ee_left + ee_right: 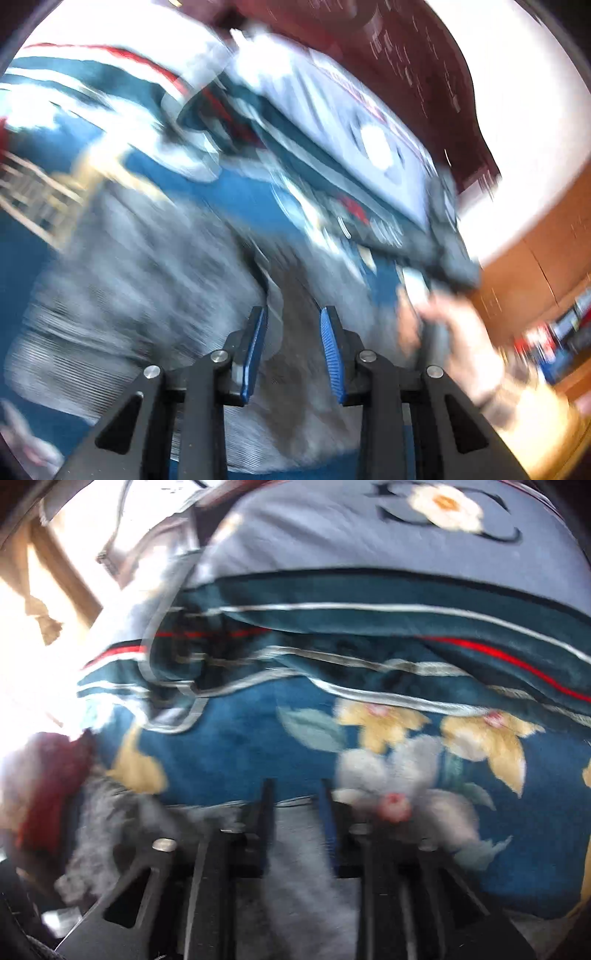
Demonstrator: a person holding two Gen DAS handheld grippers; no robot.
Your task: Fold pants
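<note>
Both views are motion-blurred. Grey pants (140, 280) lie spread on a blue floral bedspread (229, 192). My left gripper (293, 314) hangs over the pants with its blue-padded jaws apart and nothing between them. In the left wrist view a hand (454, 332) holds the right gripper's dark body at the pants' right edge. In the right wrist view my right gripper (295, 786) has its jaws apart, with grey pants cloth (299, 853) lying between and under them at the edge of the bedspread (240, 746). I cannot tell whether that cloth is gripped.
A grey-blue pillow with a flower print (406, 535) and a dark teal striped blanket (369, 627) lie behind the pants. A dark red headboard (424, 55), a wooden cabinet (535, 266) and a red cloth (44, 794) sit at the sides.
</note>
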